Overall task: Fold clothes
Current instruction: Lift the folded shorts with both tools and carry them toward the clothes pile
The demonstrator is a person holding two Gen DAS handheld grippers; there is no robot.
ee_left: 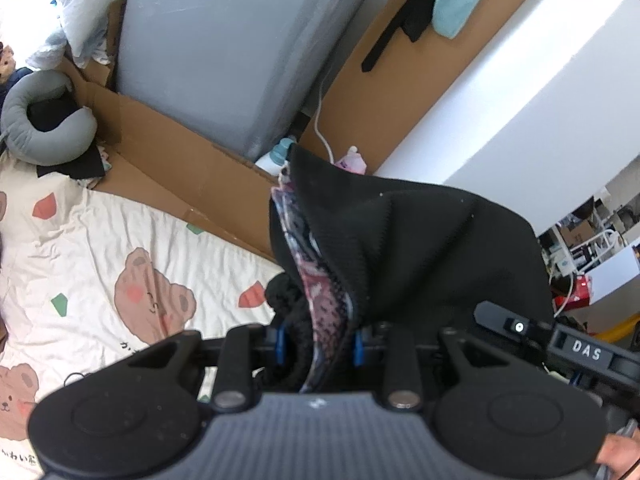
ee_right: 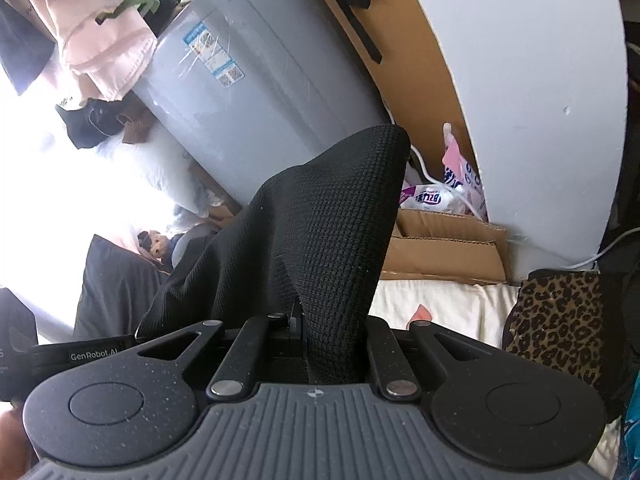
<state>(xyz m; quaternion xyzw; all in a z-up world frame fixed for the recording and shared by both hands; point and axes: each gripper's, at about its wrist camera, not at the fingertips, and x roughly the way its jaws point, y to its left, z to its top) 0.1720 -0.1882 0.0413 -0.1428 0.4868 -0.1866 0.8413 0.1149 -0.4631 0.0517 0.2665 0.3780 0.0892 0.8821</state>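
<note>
A black knit garment with a pink and purple patterned lining hangs lifted above the bed. My left gripper is shut on a thick bunch of it, the cloth filling the gap between the blue pads. In the right wrist view the same black garment rises in a peak in front of the lens. My right gripper is shut on a thin fold of it, and the fingertips are buried in the cloth. The other gripper shows at the right of the left wrist view.
A bear-print sheet covers the bed below. A grey appliance and cardboard boxes stand behind it. A grey neck pillow lies at the left. A leopard-print cloth lies at the right, and plastic packs sit by the white wall.
</note>
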